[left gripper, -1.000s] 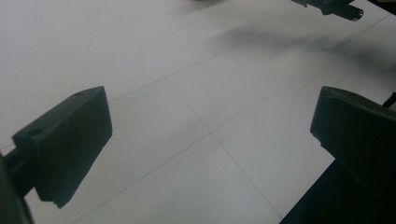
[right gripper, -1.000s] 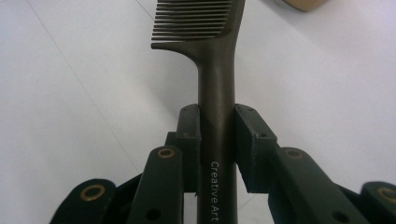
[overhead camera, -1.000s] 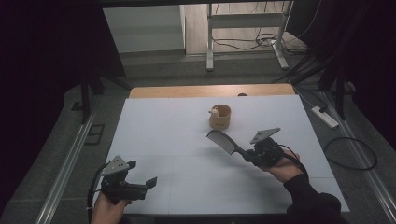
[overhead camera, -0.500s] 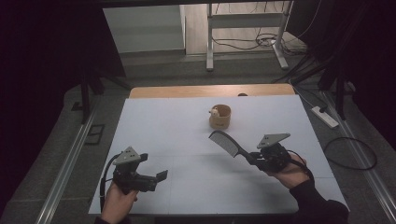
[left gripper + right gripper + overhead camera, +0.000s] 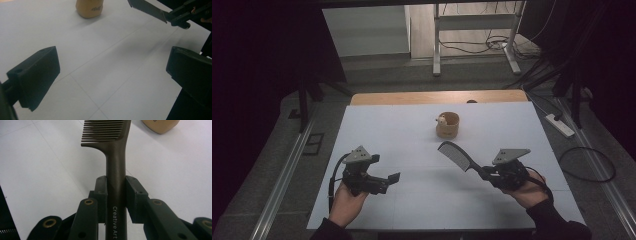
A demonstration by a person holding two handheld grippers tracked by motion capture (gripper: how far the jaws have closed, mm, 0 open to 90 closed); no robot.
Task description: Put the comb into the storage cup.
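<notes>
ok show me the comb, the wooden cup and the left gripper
comb [image 5: 455, 155], high view, on the toothed blade
wooden cup [image 5: 447, 126], high view, on its side wall
left gripper [image 5: 394, 177], high view, between its jaw tips

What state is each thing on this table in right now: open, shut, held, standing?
Dark plastic comb: held by its handle, lifted off the table, teeth end pointing toward the cup.
Small tan wooden cup: upright on the white table, untouched, something small and pale inside.
Left hand-held gripper: open, holding nothing.
Right hand-held gripper: shut on the comb.
</notes>
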